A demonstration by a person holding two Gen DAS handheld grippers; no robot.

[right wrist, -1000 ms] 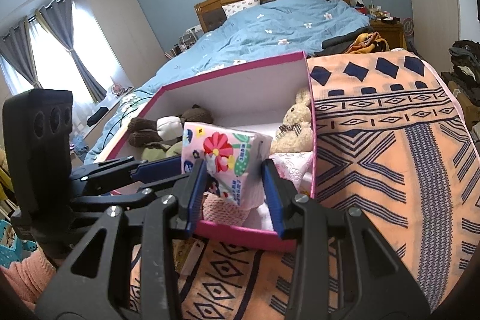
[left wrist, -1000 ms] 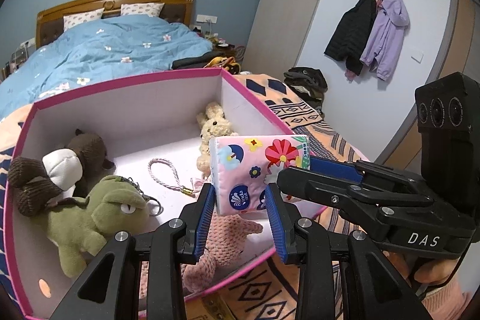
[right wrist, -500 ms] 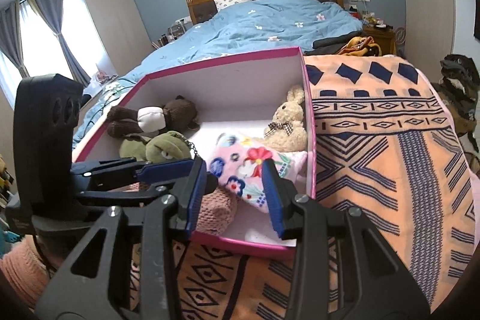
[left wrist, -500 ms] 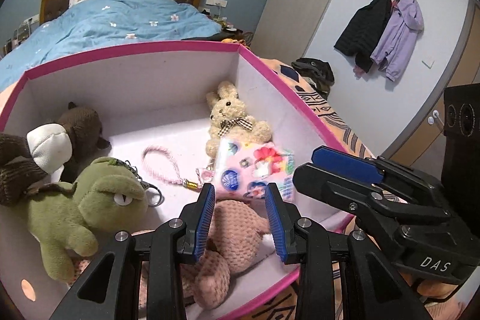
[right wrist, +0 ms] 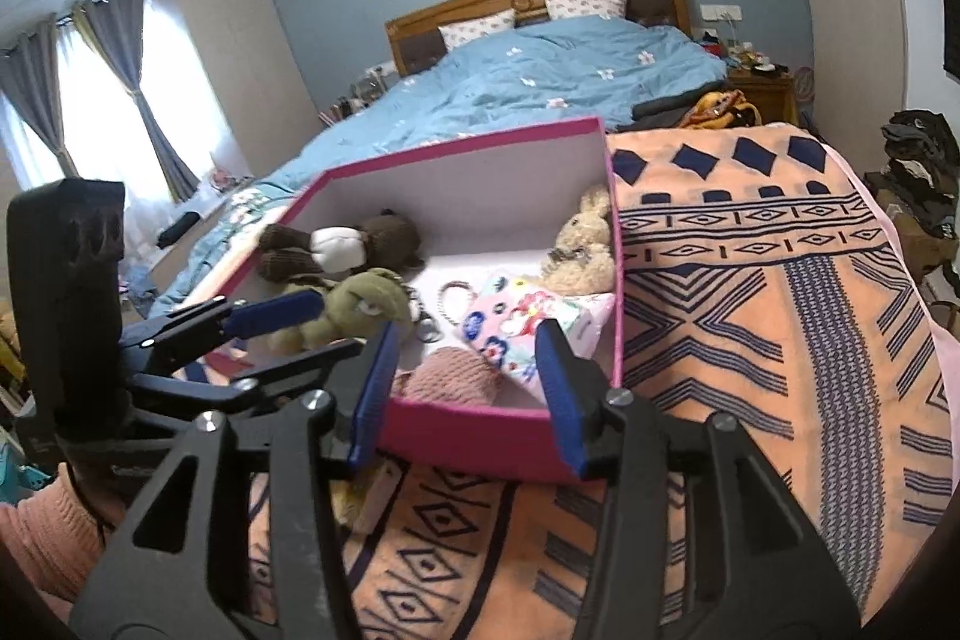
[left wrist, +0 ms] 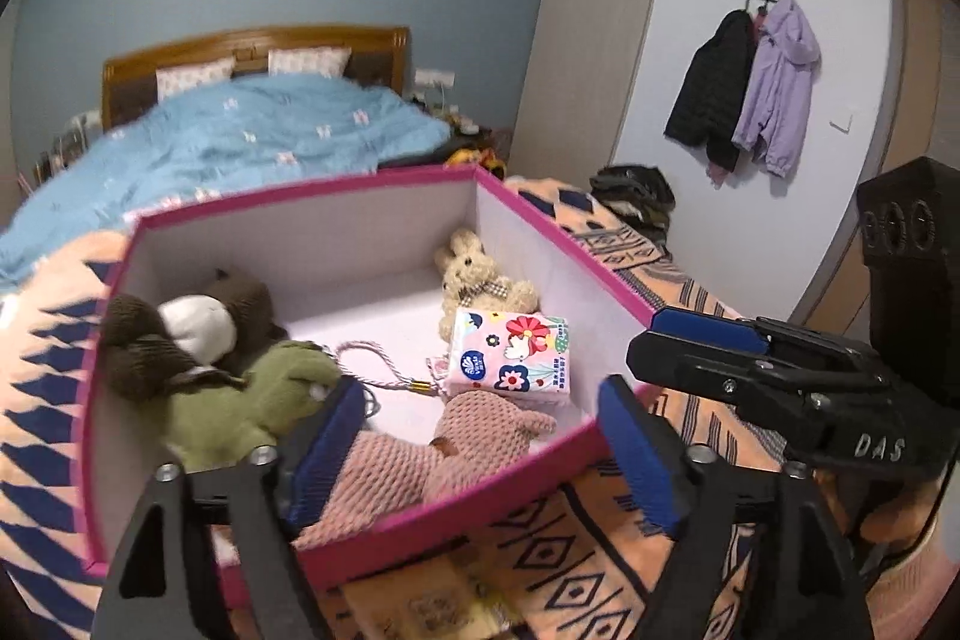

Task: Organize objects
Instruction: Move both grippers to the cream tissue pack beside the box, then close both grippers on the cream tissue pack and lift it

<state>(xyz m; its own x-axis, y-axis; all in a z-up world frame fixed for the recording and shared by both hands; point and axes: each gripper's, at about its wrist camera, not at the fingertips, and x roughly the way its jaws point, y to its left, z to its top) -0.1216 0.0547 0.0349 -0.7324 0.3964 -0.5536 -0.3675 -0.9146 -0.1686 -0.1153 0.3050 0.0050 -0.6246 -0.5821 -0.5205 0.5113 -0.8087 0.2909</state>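
A pink floral tissue pack (left wrist: 510,358) lies inside the magenta-rimmed box (left wrist: 576,244), leaning on a pink knitted toy (left wrist: 420,454) in front of a beige bunny (left wrist: 474,280). A brown bear (left wrist: 192,322), a green plush (left wrist: 252,400) and a twisted cord (left wrist: 372,364) share the box. My left gripper (left wrist: 480,424) hovers at the box's near edge, its jaws opening with nothing between them. My right gripper (right wrist: 467,340) is near the front rim, its jaws opening too, clear of the pack (right wrist: 510,328).
The box rests on an orange patterned blanket (right wrist: 750,310). Behind it is a bed with a blue duvet (right wrist: 570,76). Coats (left wrist: 744,82) hang on the right wall above a heap of clothes (left wrist: 630,196). A yellowish flat item (left wrist: 420,604) lies under the box's front.
The right gripper held the tissue pack above the box, then let it go; it now lies in the box. Both grippers have drawn back and their jaws stand wider.
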